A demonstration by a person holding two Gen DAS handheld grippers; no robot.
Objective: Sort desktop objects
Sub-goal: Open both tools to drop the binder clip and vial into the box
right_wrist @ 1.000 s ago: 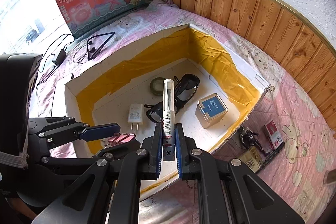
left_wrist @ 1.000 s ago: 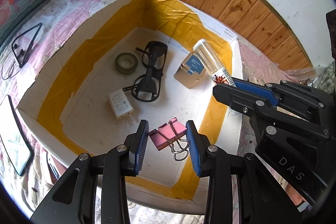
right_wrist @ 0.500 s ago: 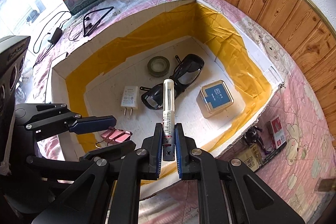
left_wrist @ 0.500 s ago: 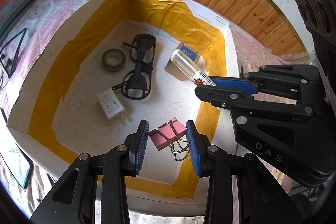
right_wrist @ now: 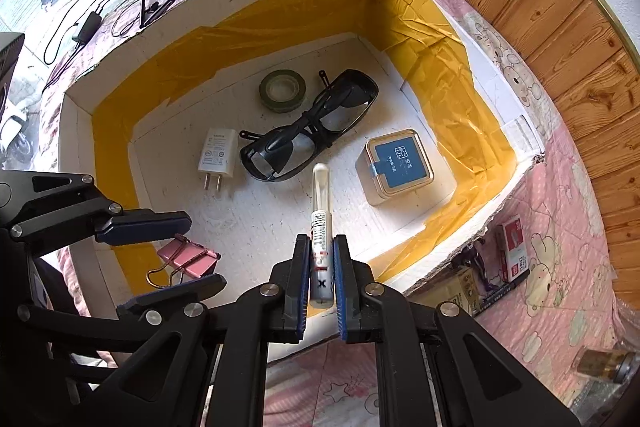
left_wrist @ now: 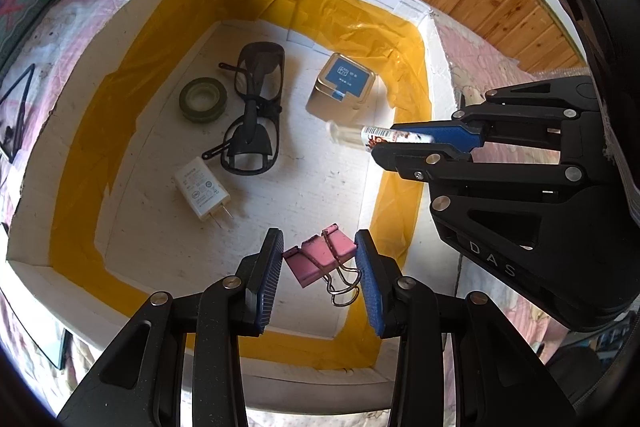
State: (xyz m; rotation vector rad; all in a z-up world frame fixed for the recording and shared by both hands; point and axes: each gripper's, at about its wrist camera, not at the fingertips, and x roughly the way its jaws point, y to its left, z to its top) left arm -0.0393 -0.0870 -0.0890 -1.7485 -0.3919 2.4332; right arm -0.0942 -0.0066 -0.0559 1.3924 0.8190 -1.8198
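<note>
- We hold the left gripper [left_wrist: 319,279] over the near corner of the white box [left_wrist: 56,131], pointing steeply down; the pink binder clip [left_wrist: 320,259] hangs between its jaws, one corner against the left pad.
- The clip's wire handles trail toward the near wall. Whether the right pad still bears on the clip we cannot tell for certain; we judge it clamped, since it hangs clear of the floor.
- The right gripper [right_wrist: 322,279] is closed on the lower end of the clear tube [right_wrist: 321,211], a slim vial with a barcode label.
- The tube's long axis runs straight out along the fingers, its free tip aimed at the box floor.
- That tip sits over bare floor between the black glasses [right_wrist: 308,131] and the blue-lidded tin [right_wrist: 400,163], touching neither.
- The white charger [right_wrist: 218,153] and the green tape roll [right_wrist: 283,91] lie further off, well apart from the tip.
- We judge the next move a downward release: the right hand lowers the tube into the gap, tilting it so it comes to rest lengthwise.
- The right hand is the nearer one to that gap; the left hand stays at the near corner.
</note>
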